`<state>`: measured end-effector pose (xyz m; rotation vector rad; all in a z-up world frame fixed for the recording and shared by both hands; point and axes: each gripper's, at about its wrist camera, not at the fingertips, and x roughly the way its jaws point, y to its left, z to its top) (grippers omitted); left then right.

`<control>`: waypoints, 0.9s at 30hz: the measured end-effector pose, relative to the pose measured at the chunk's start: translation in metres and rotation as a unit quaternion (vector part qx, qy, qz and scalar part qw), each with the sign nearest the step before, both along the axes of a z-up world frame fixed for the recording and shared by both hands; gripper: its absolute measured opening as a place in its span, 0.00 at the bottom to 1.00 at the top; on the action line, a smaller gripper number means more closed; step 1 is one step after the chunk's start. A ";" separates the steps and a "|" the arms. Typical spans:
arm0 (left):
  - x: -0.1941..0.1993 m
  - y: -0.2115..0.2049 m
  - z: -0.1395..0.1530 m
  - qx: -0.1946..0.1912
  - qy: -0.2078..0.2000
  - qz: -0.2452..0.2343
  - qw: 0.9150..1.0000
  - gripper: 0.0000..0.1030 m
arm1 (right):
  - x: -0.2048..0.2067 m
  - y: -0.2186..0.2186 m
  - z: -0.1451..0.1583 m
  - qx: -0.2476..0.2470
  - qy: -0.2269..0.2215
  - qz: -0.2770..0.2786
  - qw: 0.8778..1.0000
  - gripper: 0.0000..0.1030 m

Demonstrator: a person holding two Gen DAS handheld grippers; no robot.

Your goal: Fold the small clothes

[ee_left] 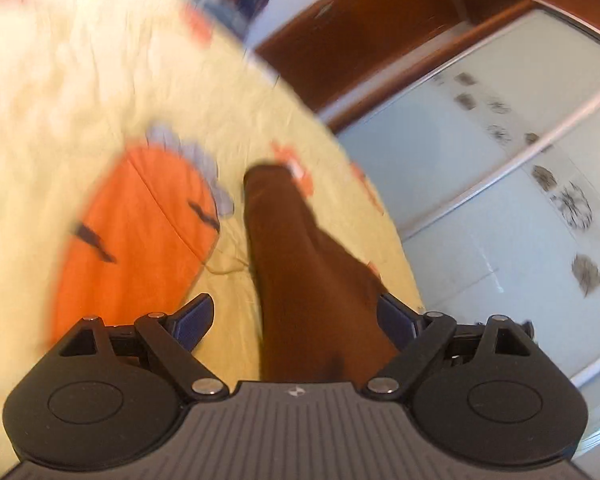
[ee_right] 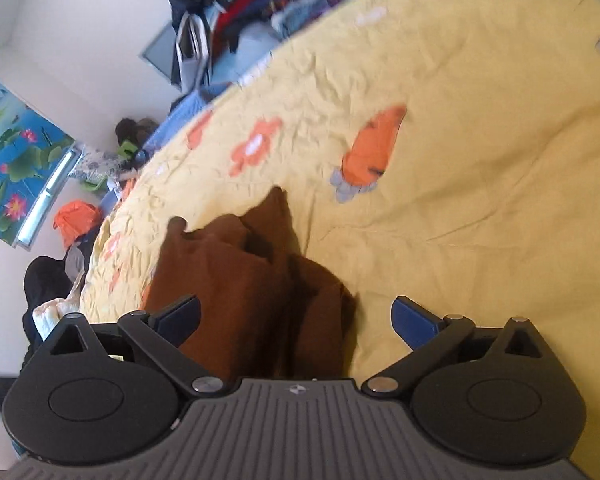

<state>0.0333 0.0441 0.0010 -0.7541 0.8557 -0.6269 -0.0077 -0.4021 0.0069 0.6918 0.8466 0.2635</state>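
Note:
A small brown garment lies as a long strip on the yellow bedspread, running away from the camera. My left gripper is open and straddles its near end; the blue pads stand wide, and the right one is close to the cloth's edge. In the right wrist view the same brown garment is bunched into folds on the bedspread. My right gripper is open over its near end, and neither blue pad presses on the cloth.
The bedspread carries a large orange carrot print and orange flowers. Frosted wardrobe doors and brown wood stand past the bed's edge. A heap of clothes, an orange bag and a lotus poster sit beyond the far side.

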 end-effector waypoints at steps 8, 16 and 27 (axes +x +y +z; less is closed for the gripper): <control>0.068 -0.062 -0.014 -0.003 0.047 -0.043 0.998 0.24 | 0.023 0.028 -0.004 0.011 0.005 0.043 0.999 0.50; 0.060 -0.057 0.013 0.081 -0.036 -0.046 0.995 0.13 | 0.019 0.039 0.005 0.049 -0.021 0.054 0.997 0.30; 0.089 0.004 0.057 0.212 -0.063 0.035 0.975 0.28 | 0.090 0.115 0.016 0.022 -0.021 0.062 0.998 0.63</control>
